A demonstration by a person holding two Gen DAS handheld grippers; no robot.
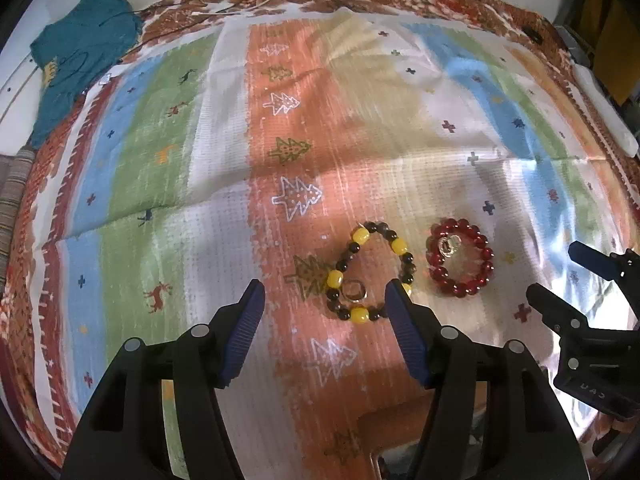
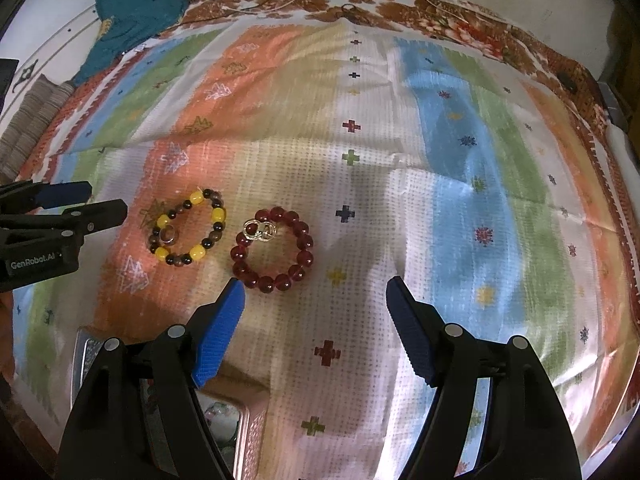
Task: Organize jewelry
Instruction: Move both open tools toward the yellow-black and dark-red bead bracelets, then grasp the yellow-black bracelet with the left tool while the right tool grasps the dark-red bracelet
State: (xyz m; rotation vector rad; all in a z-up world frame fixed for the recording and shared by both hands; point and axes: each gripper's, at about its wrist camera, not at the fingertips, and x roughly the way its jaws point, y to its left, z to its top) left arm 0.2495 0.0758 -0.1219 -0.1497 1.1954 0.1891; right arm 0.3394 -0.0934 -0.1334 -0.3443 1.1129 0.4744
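Bracelets lie side by side on the striped cloth (image 2: 400,140) ahead of me: the yellow-and-dark bead bracelet (image 2: 188,232) to the left with a ring (image 2: 168,236) inside its loop, the red bead bracelet (image 2: 274,249) just beside it to the right with a silver double-ring charm (image 2: 262,232) resting on its upper edge. My left gripper (image 1: 324,304) hangs just above the cloth with its jaws wide apart and empty, its right fingertip over the edge of the yellow bracelet. My right gripper (image 2: 314,300) is likewise spread and holding nothing, its left fingertip (image 2: 234,292) close to the red beads, and a box (image 2: 248,420) shows below it.
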